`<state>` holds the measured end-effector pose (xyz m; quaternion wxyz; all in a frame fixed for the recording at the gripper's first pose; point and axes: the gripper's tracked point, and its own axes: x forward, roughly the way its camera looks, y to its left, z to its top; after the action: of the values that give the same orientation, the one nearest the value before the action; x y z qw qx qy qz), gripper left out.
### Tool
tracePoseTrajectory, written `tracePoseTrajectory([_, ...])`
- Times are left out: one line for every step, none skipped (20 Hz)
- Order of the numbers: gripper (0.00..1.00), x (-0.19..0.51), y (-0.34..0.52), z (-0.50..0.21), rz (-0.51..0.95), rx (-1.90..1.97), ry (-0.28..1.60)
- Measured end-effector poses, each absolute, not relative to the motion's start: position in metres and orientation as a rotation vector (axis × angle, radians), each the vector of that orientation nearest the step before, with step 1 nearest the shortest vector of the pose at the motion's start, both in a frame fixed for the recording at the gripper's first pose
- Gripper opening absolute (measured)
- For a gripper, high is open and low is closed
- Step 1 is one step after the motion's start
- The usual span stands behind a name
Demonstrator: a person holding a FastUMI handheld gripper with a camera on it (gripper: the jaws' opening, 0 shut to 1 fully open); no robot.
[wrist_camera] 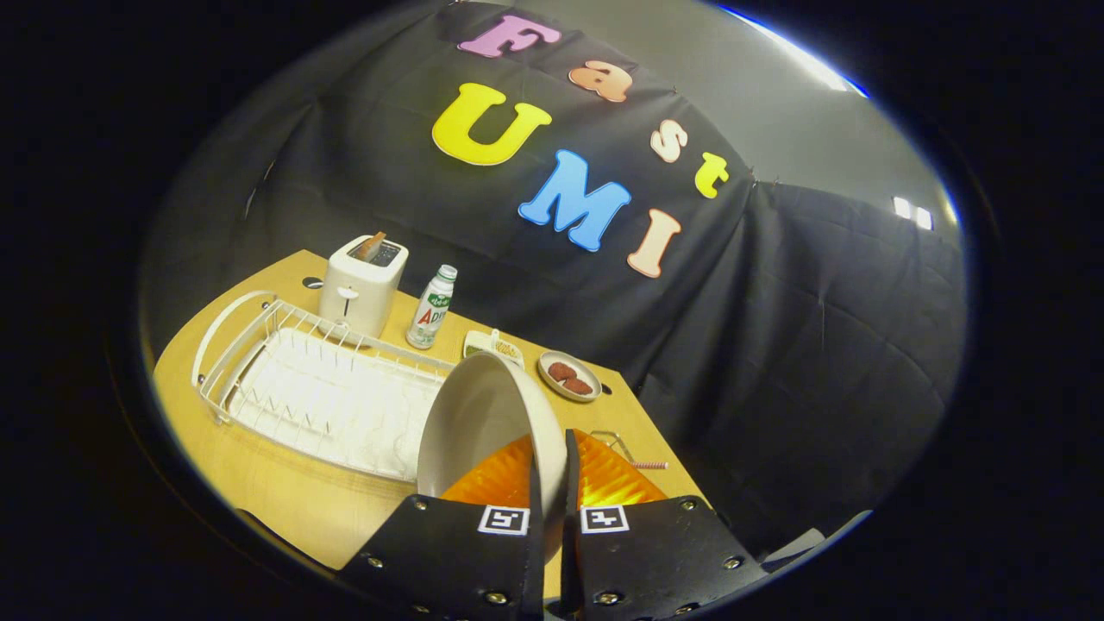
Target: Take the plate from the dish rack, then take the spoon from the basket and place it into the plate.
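My gripper (552, 461) is shut on the rim of a white plate (483, 423), which stands on edge and tilts left between the orange fingers (604, 483). The plate hangs above the right end of the white wire dish rack (259, 366), whose slots are bare. Just beyond the right finger, a thin wire edge of the basket (611, 437) shows. A pink striped handle (649, 465), likely the spoon, pokes out beside it. The fingers hide most of the basket.
On the wooden table (259, 474), behind the rack, stand a white toaster (362, 289) with toast in it and a small bottle (431, 308). A small rectangular dish (492, 345) and a saucer with brown food (569, 376) lie further right.
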<state>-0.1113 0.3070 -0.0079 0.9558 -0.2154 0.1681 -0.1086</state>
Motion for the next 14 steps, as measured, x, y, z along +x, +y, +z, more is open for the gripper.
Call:
tracePoseTrajectory([0.07, -0.120, 0.306, -0.018, -0.211, -0.429, 0.357])
tracePoseTrajectory([0.08, -0.128, 0.306, -0.027, -0.202, -0.425, 0.373])
tracePoseTrajectory([0.07, -0.134, 0.306, -0.036, -0.191, -0.422, 0.387])
tracePoseTrajectory([0.07, -0.140, 0.306, -0.045, -0.179, -0.413, 0.399])
tracePoseTrajectory([0.07, -0.144, 0.306, -0.053, -0.168, -0.398, 0.410])
tracePoseTrajectory([0.08, -0.148, 0.306, -0.061, -0.156, -0.374, 0.421])
tracePoseTrajectory([0.08, -0.150, 0.308, -0.070, -0.140, -0.339, 0.434])
tracePoseTrajectory([0.08, -0.151, 0.309, -0.079, -0.122, -0.297, 0.451])
tracePoseTrajectory([0.08, -0.153, 0.309, -0.089, -0.109, -0.250, 0.470])
tracePoseTrajectory([0.08, -0.154, 0.308, -0.097, -0.102, -0.205, 0.488])
tracePoseTrajectory([0.08, -0.155, 0.307, -0.104, -0.099, -0.162, 0.506])
tracePoseTrajectory([0.08, -0.156, 0.305, -0.111, -0.096, -0.121, 0.521])
tracePoseTrajectory([0.08, -0.156, 0.303, -0.117, -0.096, -0.086, 0.536])
tracePoseTrajectory([0.08, -0.154, 0.301, -0.122, -0.094, -0.047, 0.539])
